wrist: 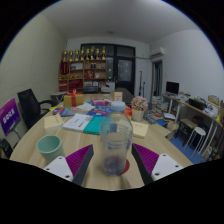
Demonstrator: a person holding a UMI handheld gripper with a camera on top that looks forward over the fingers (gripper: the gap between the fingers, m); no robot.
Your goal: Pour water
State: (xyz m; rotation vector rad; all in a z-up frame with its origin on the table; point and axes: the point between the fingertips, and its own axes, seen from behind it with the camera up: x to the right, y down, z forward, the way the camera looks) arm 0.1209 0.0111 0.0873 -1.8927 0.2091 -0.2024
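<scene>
A clear plastic water bottle (115,145) stands upright between my fingers, its cap level with the clutter further back on the table. My gripper (113,152) is shut on the bottle, with the purple pads (143,158) against its lower sides. The bottle's base sits just over the wooden table (60,170), where a small red round thing (127,166) shows behind its right side. A pale green cup (50,148) stands on the table to the left of the left finger, empty as far as I can see.
Books and papers (78,122), boxes and small items (105,105) crowd the table beyond the bottle. Office chairs (28,105) stand at the left. Desks with monitors (195,110) line the right wall, and shelves (85,70) fill the back.
</scene>
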